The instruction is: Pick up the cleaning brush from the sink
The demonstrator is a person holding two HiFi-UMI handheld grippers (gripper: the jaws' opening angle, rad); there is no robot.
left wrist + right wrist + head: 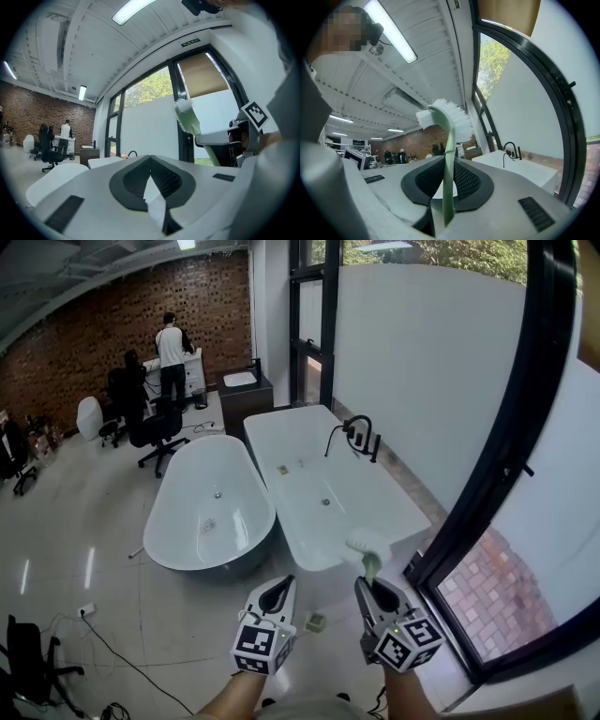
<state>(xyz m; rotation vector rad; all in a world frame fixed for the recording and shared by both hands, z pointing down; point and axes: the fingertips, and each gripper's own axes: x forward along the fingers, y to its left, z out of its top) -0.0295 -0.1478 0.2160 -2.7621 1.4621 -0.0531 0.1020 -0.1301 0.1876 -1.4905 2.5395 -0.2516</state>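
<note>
Nearest the head camera, two forearms reach in from the bottom edge, one behind each gripper, and both grippers point level and forward, side by side. There are two grippers, each with one marker cube at its rear.

The left gripper (pixel 281 585) has its jaws pressed together with nothing between them; in its own view the ribbed pads (pixel 161 176) meet at the tips. Off to the right of those fingers, that view shows the other gripper and the brush rising out of it.

The right gripper (pixel 367 583) is clamped on the one cleaning brush (pixel 364 547). In the right gripper view the thin pale green handle (pixel 448 173) runs up between the two pads, and the white bristle head (pixel 450 117) stands above and just ahead of the fingertips. The brush is clear of the tubs, held in the air by this gripper alone.

Beyond both sets of fingertips stand two white tubs, touching or nearly so. An oval tub (pixel 187 521) lies ahead of the left fingers. A rectangular tub (pixel 281 432) lies ahead of the right fingers, its near corner just under the bristle head, with one black faucet (pixel 357 433) on its far right rim. Far past the left fingers, two people (pixel 172 351) are at a desk by the brick wall.
</note>
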